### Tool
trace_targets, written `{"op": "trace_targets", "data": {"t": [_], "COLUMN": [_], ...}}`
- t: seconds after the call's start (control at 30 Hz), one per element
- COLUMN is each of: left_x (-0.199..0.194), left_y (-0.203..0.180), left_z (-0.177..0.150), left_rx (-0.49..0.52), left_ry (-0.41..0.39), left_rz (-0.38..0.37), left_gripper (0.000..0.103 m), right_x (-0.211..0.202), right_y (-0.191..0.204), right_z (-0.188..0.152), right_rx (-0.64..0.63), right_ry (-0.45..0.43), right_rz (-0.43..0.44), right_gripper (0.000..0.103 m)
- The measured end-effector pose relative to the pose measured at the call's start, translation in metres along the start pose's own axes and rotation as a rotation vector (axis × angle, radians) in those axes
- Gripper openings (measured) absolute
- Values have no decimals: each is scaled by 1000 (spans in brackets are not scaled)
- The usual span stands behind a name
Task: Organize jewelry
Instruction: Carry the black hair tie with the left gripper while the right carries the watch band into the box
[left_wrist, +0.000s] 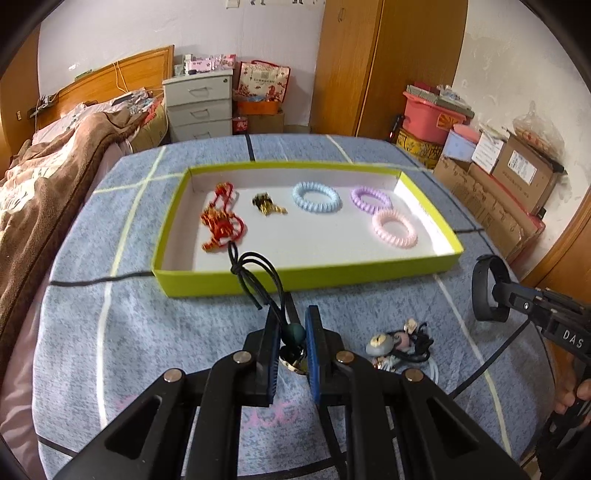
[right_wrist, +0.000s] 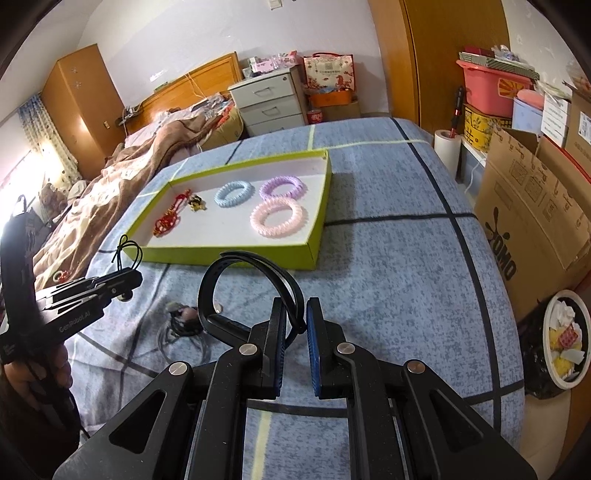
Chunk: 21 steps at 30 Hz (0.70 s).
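A green-rimmed tray lies on the blue bedspread. It holds a red knot ornament, a gold piece, and blue, purple and pink coil bands. My left gripper is shut on a black cord with a dark green bead, held in front of the tray's near wall. My right gripper is shut on a black wristband, held above the bedspread near the tray; it also shows in the left wrist view.
A small pile of hair ties and trinkets lies on the bedspread right of my left gripper. Cardboard boxes and a bin stand to the right of the bed. A rumpled brown blanket lies to the left.
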<state>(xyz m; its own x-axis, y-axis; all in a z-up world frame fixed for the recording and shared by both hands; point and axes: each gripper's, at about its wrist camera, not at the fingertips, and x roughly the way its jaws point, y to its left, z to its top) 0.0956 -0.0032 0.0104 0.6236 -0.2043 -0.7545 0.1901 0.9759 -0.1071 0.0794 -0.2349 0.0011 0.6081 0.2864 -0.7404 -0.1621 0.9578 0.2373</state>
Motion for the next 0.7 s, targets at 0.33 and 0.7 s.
{"op": "trace_targets", "data": {"t": [0.33,0.7], "left_x": [-2,19], "left_y": [14,23], "left_z": [25,49], "left_rx": [-12,-16], "left_ry": [-26,-1], "left_rz": [-20,-39], "left_gripper": [14,14], "right_x": [9,54], "right_y": [23,38], "right_z": [24,58], "right_rx": [-34,-38], "right_ry": [-12,42], "right_rz": [37,25], "right_gripper": [12,11]}}
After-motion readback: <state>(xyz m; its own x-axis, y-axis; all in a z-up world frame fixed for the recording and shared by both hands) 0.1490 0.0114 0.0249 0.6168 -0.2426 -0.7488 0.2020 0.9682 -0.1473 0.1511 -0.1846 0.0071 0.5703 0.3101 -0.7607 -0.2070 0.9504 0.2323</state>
